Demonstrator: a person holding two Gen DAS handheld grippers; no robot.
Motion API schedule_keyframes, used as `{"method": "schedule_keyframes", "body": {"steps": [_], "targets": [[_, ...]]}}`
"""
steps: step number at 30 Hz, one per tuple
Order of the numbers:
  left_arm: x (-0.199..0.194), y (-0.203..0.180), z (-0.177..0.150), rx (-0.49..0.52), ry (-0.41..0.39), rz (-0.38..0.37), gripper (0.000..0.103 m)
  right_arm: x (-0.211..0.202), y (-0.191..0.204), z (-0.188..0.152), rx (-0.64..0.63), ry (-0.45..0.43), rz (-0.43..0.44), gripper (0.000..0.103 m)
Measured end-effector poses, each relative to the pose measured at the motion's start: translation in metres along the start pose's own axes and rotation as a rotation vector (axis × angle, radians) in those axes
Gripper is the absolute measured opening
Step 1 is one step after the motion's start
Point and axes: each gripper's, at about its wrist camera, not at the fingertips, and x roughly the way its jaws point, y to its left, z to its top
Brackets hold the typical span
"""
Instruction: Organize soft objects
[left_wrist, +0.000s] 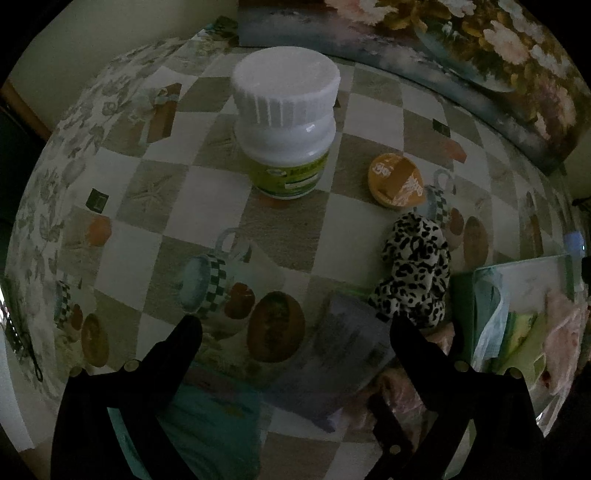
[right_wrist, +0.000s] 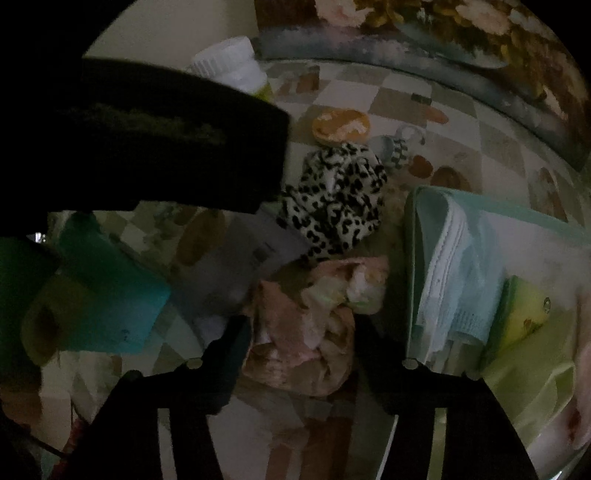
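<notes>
- Soft objects are partly sorted, as we judge it: the clear bin (right_wrist: 417, 206) at the right of the table (left_wrist: 207, 192) already holds a folded pale blue cloth (right_wrist: 454, 280) and a yellow-green item (right_wrist: 524, 314), with something pink at its far edge.
- We count several pieces outside it on the table: a teal cloth (right_wrist: 110, 295), a grey-lilac cloth (left_wrist: 343, 343), the leopard-print fabric (left_wrist: 413, 273) just beside the bin, and a crumpled pink cloth (right_wrist: 306, 332).
- Our right tongs (right_wrist: 301, 339) straddle the pink cloth, partly closed around it; whether the pads press on it yet we cannot tell.
- Our left tongs (left_wrist: 291, 328) hang spread above the table, empty.
- The white jar (left_wrist: 284, 125) and orange lid (left_wrist: 397, 181) are hard items, which we judge no part of the sorting.
</notes>
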Motion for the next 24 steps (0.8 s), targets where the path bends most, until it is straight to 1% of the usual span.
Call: {"method": "schedule_keyframes", "body": {"steps": [3, 5, 8, 11, 14, 16, 18, 22, 24], "targets": [[0.001, -0.001, 0.000, 0.005, -0.001, 0.001, 0.101, -0.001, -0.001, -0.001, 0.004, -0.003, -0.003, 0.050], [0.002, -0.002, 0.000, 0.008, -0.001, 0.003, 0.101, -0.003, -0.003, -0.004, 0.012, -0.004, -0.006, 0.042], [0.004, -0.008, -0.001, 0.023, 0.002, -0.001, 0.101, -0.004, -0.009, -0.003, 0.037, -0.007, 0.004, 0.034], [0.005, -0.015, 0.000, 0.051, 0.006, -0.007, 0.101, -0.006, -0.016, -0.003, 0.064, -0.011, 0.020, 0.028], [0.006, -0.028, 0.000, 0.102, 0.001, 0.002, 0.101, -0.007, -0.024, -0.002, 0.085, -0.012, 0.043, 0.027], [0.009, -0.036, -0.001, 0.134, 0.005, 0.006, 0.098, -0.008, -0.030, -0.001, 0.096, -0.013, 0.056, 0.027], [0.012, -0.043, -0.001, 0.152, 0.015, 0.003, 0.083, -0.009, -0.033, -0.001, 0.100, -0.012, 0.063, 0.027], [0.024, -0.051, -0.003, 0.173, 0.049, -0.001, 0.080, -0.005, -0.045, 0.002, 0.110, -0.011, 0.075, 0.027], [0.029, -0.055, -0.003, 0.175, 0.064, -0.018, 0.075, -0.005, -0.046, 0.003, 0.115, -0.010, 0.078, 0.027]]}}
